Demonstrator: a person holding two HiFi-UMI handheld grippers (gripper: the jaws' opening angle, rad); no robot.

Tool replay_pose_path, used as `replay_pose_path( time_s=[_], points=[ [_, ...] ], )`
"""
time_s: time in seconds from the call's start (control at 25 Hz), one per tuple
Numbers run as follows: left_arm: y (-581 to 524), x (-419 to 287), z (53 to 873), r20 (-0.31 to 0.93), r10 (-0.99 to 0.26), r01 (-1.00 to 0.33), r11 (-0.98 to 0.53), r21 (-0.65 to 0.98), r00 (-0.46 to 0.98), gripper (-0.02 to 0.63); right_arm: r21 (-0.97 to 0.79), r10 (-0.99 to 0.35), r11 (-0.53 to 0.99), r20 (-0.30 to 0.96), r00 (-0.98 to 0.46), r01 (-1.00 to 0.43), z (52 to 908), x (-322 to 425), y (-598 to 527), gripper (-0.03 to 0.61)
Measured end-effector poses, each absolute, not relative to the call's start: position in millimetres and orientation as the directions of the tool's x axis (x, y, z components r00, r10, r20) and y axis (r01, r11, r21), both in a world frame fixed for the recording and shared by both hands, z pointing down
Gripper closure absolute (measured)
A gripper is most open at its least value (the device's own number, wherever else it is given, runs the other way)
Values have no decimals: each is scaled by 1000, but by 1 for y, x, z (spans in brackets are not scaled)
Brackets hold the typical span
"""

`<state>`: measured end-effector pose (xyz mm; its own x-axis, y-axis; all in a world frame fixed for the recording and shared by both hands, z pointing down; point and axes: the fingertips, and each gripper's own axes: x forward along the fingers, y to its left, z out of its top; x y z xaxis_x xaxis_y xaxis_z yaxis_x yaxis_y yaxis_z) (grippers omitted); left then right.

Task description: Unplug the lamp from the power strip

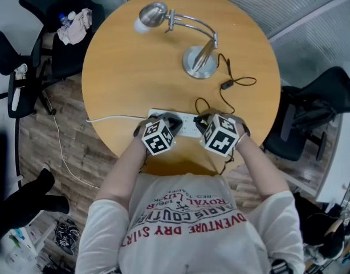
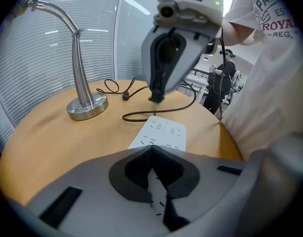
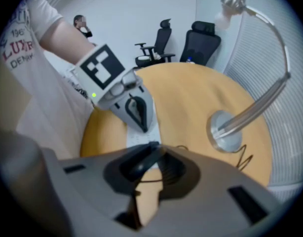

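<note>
The round wooden table (image 1: 123, 67) fills the middle of the head view. The chrome lamp (image 1: 200, 61) stands on its far half, its head bent over to the left. The white power strip (image 1: 188, 125) lies flat close to the near edge, right in front of the person. The left gripper (image 2: 152, 157) has its jaws brought together, tips down on the near-left end of the strip, apparently pinning it. The right gripper (image 2: 156, 86) is clamped narrowly on the black plug (image 2: 155, 99). In the left gripper view the plug hangs just above the far-right end of the strip, clear of the sockets. The pull therefore looks done, and what seems left is to set the plug down and let go. The black cord (image 1: 231, 83) runs slack in loops from the plug back to the lamp base, so nothing is tugging the lamp. There is wide bare tabletop between strip and lamp for laying the plug. The near rim is tight beside the strip, and its white lead (image 1: 109, 119) drops off the left edge. Office chairs (image 1: 309, 104) crowd both sides.
</note>
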<state>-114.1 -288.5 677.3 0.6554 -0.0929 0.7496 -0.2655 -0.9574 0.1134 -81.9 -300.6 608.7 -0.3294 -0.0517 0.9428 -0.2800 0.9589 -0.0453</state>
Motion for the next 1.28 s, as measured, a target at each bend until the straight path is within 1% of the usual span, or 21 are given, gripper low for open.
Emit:
replay_pose_path(
  time_s=[0.08, 0.2, 0.4, 0.52, 0.6, 0.72, 0.84, 1.04, 1.28],
  points=[
    [-287, -113, 678, 748, -93, -268, -956, 116, 657, 586, -34, -70, 954, 941, -331, -298, 587, -75, -310, 508],
    [-287, -117, 679, 751, -100, -273, -956, 111, 653, 586, -21, -104, 940, 932, -348, -339, 580, -74, -314, 508],
    [-286, -117, 678, 741, -171, -271, -963, 16, 650, 586, -9, -214, 884, 882, -421, -468, 574, -72, -312, 506],
    [-289, -119, 678, 734, -204, -307, -952, 7, 648, 586, -11, -305, 825, 833, -461, -565, 565, -69, -313, 506],
    [-293, -124, 673, 713, -250, -366, -931, 10, 655, 586, -17, -364, 784, 798, -481, -621, 558, -67, -313, 506],
    [-299, -130, 651, 648, -348, -466, -885, 12, 677, 586, -32, -440, 734, 738, -512, -678, 546, -64, -310, 506],
    [-303, -136, 624, 586, -421, -540, -841, 34, 693, 586, -30, -515, 713, 656, -553, -700, 531, -65, -308, 506],
    [-308, -136, 565, 457, -509, -577, -816, 12, 729, 586, 10, -641, 674, 503, -579, -738, 497, -65, -313, 506],
    [-314, -140, 477, 231, -618, -640, -768, 27, 751, 586, 36, -721, 654, 334, -607, -756, 454, -67, -312, 506]
  ],
)
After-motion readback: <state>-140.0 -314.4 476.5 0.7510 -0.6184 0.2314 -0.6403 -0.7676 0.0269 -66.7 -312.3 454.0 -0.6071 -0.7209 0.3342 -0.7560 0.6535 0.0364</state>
